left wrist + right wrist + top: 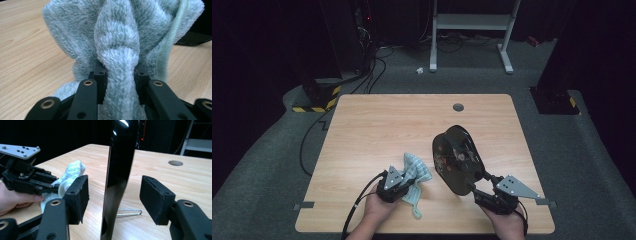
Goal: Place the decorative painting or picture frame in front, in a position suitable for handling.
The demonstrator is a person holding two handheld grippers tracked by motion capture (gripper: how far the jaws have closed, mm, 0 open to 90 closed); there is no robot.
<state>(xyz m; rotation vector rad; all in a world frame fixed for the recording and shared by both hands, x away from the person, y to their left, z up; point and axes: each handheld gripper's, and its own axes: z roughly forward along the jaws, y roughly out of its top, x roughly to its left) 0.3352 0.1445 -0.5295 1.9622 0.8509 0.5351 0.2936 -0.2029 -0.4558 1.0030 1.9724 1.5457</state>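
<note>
A fluffy pale blue-green cloth (418, 172) lies bunched at the front middle of the wooden table (377, 125). My left gripper (405, 176) is shut on it, and in the left gripper view a thick fold of the cloth (117, 37) is pinched between the jaws of my left gripper (120, 75). To its right, a glossy black oval plate (457, 157) stands upright on a wire stand (130, 212). My right gripper (475, 184) is open. In the right gripper view the plate (120, 170) is seen edge-on between the pads (80, 192), which stand apart from it on both sides.
A round cable hole (458, 107) sits near the table's far edge. Beyond the table on the grey floor are a white frame (472, 22), cables and a yellow-and-black striped base (314, 102). The other hand with the left gripper (53, 183) and cloth (72, 170) is close by.
</note>
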